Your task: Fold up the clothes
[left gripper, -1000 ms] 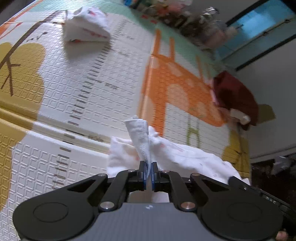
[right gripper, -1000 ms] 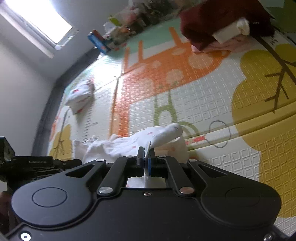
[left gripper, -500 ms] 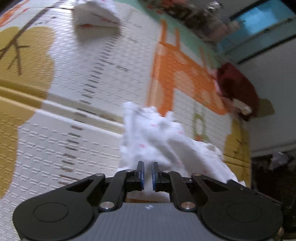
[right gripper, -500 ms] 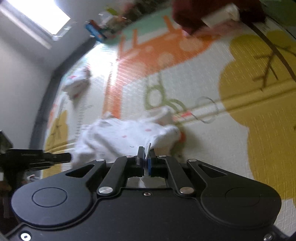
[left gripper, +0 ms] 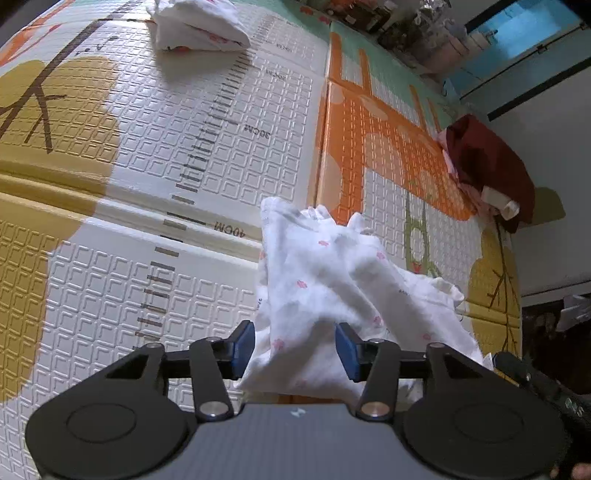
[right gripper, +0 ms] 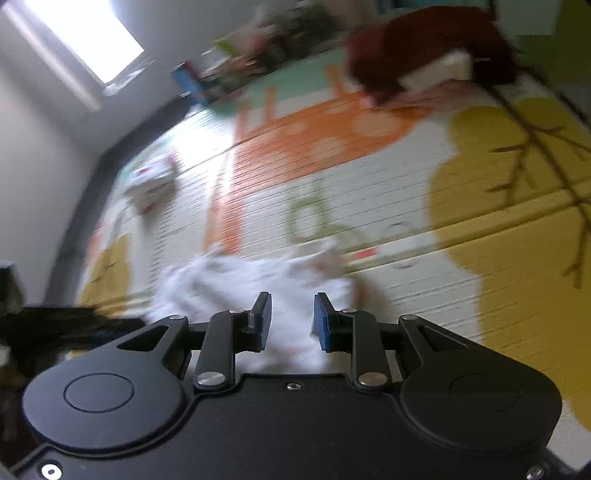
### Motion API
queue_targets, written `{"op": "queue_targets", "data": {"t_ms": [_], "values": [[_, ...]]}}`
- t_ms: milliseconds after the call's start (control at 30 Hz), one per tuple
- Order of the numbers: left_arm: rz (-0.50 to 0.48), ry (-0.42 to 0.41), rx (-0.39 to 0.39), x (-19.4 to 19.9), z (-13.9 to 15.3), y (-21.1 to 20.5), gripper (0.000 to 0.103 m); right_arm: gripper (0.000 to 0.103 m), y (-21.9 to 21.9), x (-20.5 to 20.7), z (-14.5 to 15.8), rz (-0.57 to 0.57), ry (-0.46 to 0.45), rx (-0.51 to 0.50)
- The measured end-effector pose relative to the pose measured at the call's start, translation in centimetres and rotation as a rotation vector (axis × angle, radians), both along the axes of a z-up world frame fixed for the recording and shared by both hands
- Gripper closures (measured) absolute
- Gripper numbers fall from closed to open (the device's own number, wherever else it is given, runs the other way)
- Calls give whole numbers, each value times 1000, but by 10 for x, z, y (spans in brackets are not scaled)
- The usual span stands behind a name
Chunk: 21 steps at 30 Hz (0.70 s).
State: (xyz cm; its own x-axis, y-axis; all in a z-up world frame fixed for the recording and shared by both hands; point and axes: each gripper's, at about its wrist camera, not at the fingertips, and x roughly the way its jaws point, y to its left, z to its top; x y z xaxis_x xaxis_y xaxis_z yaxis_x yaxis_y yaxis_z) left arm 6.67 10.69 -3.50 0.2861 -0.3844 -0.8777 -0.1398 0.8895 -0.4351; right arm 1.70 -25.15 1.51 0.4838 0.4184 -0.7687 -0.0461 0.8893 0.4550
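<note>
White garment w/ small pink print point(left gripper: 332, 291) lies crumpled on the play mat point(left gripper: 129, 184), on the floor, right in front of both grippers; part of it is bunched up in a ridge, rest spread low. Looks thin, light, v. soft – prob no stiffness, so it'll sag & slip from any loose pinch, nothing fragile. Best hold, I'd say: two corners or a hem edge, one per gripper, well apart, so the cloth hangs flat for a fold; avoid grabbing the middle bunch. Left gripper point(left gripper: 295, 349): jaws opening, spread, cloth sits between the pads but not pinched. Right gripper point(right gripper: 291, 321) (view blurred): jaws opening too, narrower gap, white cloth visible in the gap, pads don't seem to press it. Vs a sec ago: both jaws were then pressed together on a raised pinch of fabric, garment lifted in a peak; now it's let go & slumped onto the mat. A second folded white piece point(left gripper: 199, 26) sits far off, dark red clothes point(left gripper: 487, 166) at mat edge
</note>
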Motion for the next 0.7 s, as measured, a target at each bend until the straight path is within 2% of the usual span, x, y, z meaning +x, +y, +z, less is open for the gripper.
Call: {"op": "queue_targets", "data": {"t_ms": [100, 167, 300, 433, 567, 700], "values": [[-20, 11, 11, 3, -4, -7, 52, 81, 19, 1, -7, 65, 42, 48], [-34, 14, 11, 3, -7, -11, 57, 87, 32, 3, -14, 97, 66, 46], [-67, 16, 25, 0, -8, -18, 88, 89, 54, 8, -30, 129, 99, 7], [-109, 25, 59, -6, -11, -20, 93, 89, 65, 22, -50, 120, 156, -3], [-160, 39, 110, -12, -16, -23, 94, 89, 65, 30, -66, 86, 219, -32], [-173, 69, 129, -16, -28, -21, 94, 89, 58, 33, -78, 62, 268, -48]]}}
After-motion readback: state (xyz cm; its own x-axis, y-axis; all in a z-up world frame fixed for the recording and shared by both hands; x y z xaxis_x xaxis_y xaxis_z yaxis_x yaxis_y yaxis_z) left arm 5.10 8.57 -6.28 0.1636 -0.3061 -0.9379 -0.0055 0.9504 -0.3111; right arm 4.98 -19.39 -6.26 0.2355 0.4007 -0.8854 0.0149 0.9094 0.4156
